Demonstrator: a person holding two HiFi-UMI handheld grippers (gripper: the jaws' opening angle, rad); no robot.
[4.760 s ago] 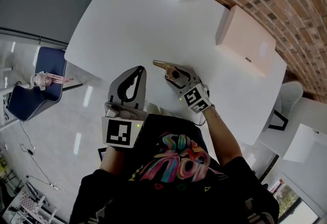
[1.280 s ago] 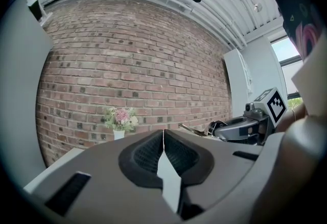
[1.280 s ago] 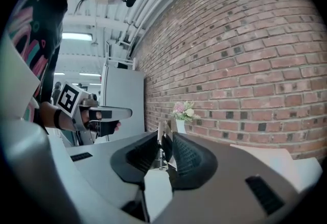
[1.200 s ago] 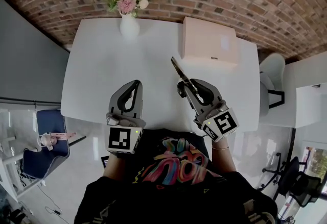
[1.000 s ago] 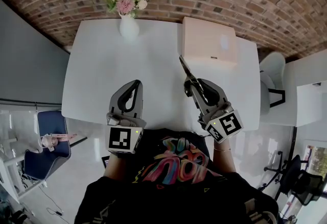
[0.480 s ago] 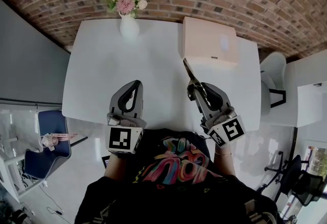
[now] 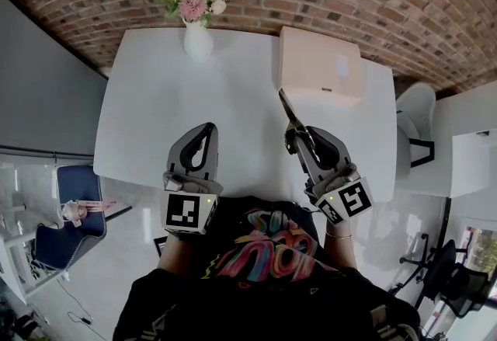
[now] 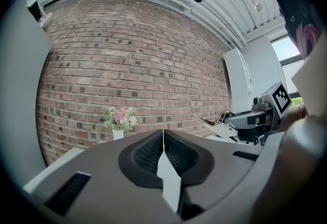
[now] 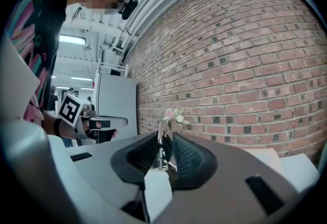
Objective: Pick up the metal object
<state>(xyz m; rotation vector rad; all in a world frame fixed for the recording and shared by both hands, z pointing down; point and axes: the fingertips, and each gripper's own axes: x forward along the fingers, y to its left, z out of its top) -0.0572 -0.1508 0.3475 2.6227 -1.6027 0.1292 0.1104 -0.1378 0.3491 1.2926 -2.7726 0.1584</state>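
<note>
The pick-up looks done: the right gripper [image 7: 298,135] pinches the metal object [image 7: 286,108], which juts out ahead of its jaws, seemingly clear of the table [image 7: 155,83]. The left gripper [image 7: 206,132] is pressed together and empty. The next move likely calls only for a steady hold.

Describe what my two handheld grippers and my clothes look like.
The left gripper and right gripper look alike: grey tapering shells with a loop-shaped opening and dark ribbed pads on the jaws. At the rear, each carries a white cube with black square markers. You are wearing a black T-shirt with a colourful print on the front.
</note>
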